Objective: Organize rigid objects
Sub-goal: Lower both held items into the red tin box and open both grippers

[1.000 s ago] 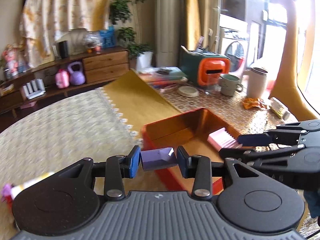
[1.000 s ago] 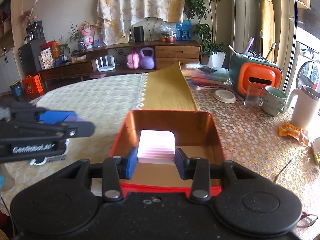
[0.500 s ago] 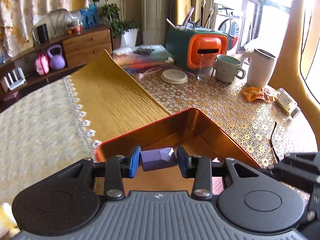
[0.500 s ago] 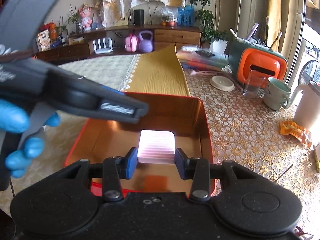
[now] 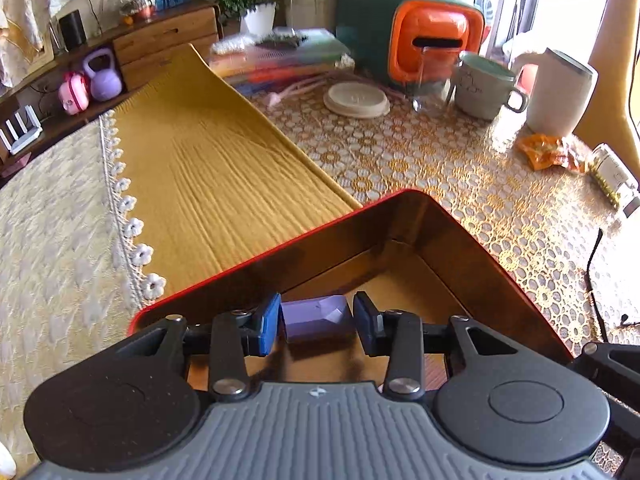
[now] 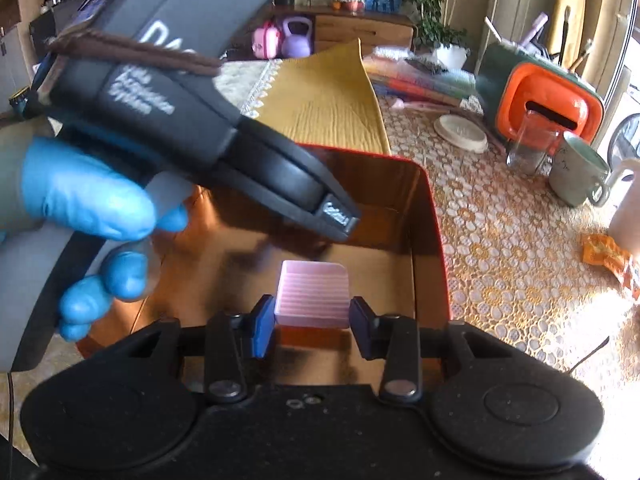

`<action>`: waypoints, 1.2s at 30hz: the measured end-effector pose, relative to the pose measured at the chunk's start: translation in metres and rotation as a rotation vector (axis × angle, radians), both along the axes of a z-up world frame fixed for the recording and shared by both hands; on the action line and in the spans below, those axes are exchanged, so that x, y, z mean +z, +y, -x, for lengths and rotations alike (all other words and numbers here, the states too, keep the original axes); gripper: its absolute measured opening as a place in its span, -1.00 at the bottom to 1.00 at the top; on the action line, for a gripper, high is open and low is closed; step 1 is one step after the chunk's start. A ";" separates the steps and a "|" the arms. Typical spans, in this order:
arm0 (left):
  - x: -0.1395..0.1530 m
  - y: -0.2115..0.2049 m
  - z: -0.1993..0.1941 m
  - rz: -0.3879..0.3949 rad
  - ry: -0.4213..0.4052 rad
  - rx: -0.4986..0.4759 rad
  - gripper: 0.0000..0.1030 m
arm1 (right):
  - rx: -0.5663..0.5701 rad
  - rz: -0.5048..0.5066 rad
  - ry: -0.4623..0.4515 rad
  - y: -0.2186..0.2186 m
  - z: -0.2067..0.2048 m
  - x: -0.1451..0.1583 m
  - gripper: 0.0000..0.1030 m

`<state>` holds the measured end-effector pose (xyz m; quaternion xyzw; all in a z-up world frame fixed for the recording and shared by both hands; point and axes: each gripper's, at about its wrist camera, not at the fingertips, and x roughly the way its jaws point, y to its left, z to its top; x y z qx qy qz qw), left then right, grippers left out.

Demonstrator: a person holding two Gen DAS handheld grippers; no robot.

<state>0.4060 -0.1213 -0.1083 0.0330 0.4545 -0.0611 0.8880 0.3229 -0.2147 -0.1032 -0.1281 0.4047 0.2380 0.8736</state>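
My left gripper (image 5: 316, 322) is shut on a purple faceted block (image 5: 318, 320) and holds it inside the red tin box (image 5: 452, 220), above its copper floor near the far corner. My right gripper (image 6: 312, 320) is shut on a pink ribbed block (image 6: 313, 298) and holds it low inside the same box (image 6: 434, 232), near its right wall. The left gripper's body, held by a blue-gloved hand (image 6: 80, 208), crosses the upper left of the right wrist view (image 6: 224, 132) and hides the box's left part.
A mustard cloth (image 5: 208, 168) lies behind the box. On the lace tablecloth to the right stand a green-orange holder (image 5: 420, 40), a glass, a mug (image 5: 484, 84), a white jug (image 5: 560, 92), a round lid (image 5: 356, 98), books and an orange wrapper (image 5: 548, 152).
My left gripper has moved right and down from beside the box into it, with the purple block. My right gripper has lowered the pink block deeper into the box. Both stay shut.
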 end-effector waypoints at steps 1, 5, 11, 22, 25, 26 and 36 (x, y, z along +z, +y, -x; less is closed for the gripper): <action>-0.003 -0.001 -0.002 -0.004 0.010 -0.001 -0.24 | -0.005 -0.005 0.009 0.000 -0.001 -0.001 -0.23; -0.008 -0.003 -0.005 0.000 0.028 0.000 -0.24 | -0.004 0.010 0.022 0.003 -0.004 -0.005 -0.23; -0.008 -0.004 -0.006 -0.003 0.030 -0.002 -0.23 | -0.015 0.013 0.045 0.005 -0.006 -0.009 -0.22; 0.004 0.008 0.010 0.040 0.004 0.015 0.05 | -0.039 -0.041 0.049 0.000 -0.004 -0.002 -0.06; 0.015 0.012 0.019 0.059 -0.020 0.020 0.06 | -0.052 -0.045 0.038 -0.002 0.001 0.003 -0.06; 0.019 0.014 0.023 0.066 -0.028 0.019 0.06 | -0.056 -0.053 0.038 -0.003 0.002 0.005 -0.06; 0.059 0.035 0.078 0.088 -0.114 0.013 0.06 | -0.073 -0.113 -0.002 -0.007 0.033 0.033 0.15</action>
